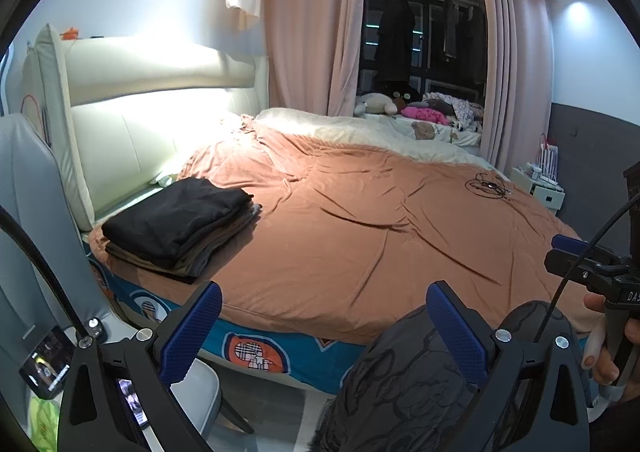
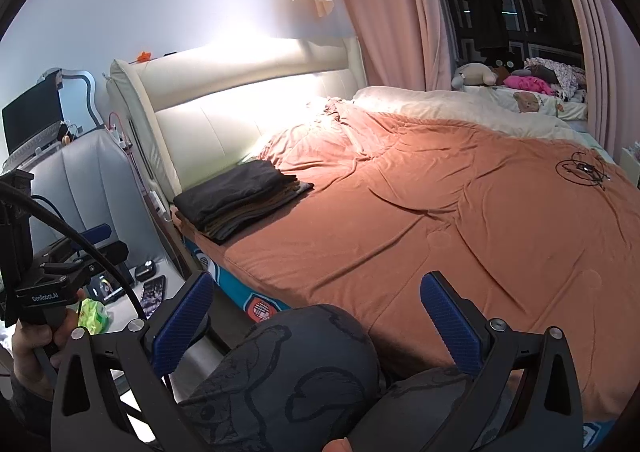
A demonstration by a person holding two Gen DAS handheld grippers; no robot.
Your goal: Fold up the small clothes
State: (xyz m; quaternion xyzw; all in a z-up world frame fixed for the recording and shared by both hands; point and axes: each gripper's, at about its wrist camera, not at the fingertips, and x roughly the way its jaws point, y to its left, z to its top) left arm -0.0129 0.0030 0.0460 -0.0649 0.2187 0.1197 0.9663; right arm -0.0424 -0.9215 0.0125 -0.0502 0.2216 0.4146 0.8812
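While both grippers (image 1: 324, 328) (image 2: 316, 316) gape w/ nothing held, find next garment; lay flat on quilt (image 1: 360, 220), beside stack (image 1: 180, 224).

Folded clothes stack (image 1: 178, 226) on bed (image 1: 360, 232)

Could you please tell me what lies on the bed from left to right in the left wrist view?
Stack of folded dark clothes with a black garment on top → wide stretch of rumpled orange-brown bedspread → small tangle of thin black cable.
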